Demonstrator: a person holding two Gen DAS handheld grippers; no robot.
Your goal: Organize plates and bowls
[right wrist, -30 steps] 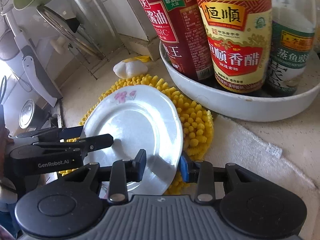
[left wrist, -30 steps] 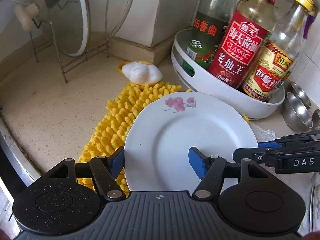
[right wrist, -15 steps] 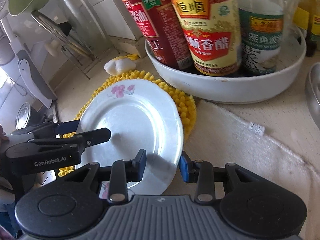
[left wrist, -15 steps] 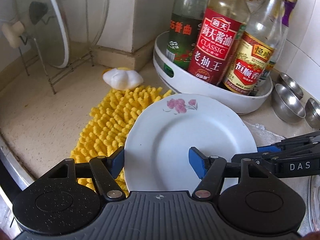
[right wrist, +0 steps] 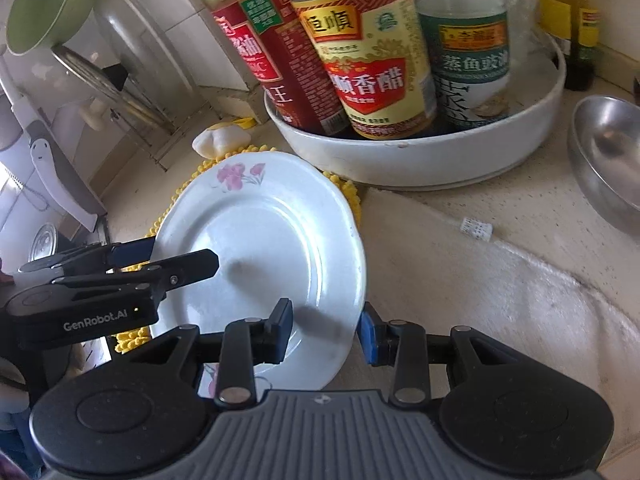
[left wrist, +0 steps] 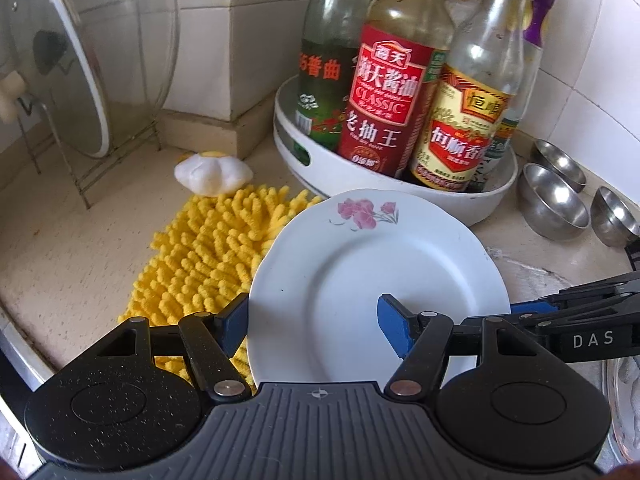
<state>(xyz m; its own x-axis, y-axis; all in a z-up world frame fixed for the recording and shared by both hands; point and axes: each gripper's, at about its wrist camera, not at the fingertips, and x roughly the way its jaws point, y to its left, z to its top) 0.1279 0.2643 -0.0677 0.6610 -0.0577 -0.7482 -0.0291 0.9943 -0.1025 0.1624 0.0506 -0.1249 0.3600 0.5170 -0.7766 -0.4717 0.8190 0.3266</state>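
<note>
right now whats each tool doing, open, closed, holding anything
Left tool: closed on the left rim of the white floral plate.
Right tool: closed on the same plate's right rim.

Sitting on the desk (left wrist: 72, 248): one flowered plate (left wrist: 360, 280), three steel bowls (left wrist: 552, 204), one yellow mop pad (left wrist: 208, 256), and one tray (left wrist: 360, 176) holding at least four bottles (left wrist: 388, 92).

Both grippers angle downward at a white plate (left wrist: 372, 280): the left gripper (left wrist: 312, 324) straddles its left rim, the right gripper (right wrist: 324, 332) straddles its right rim, one finger above, one below.
</note>
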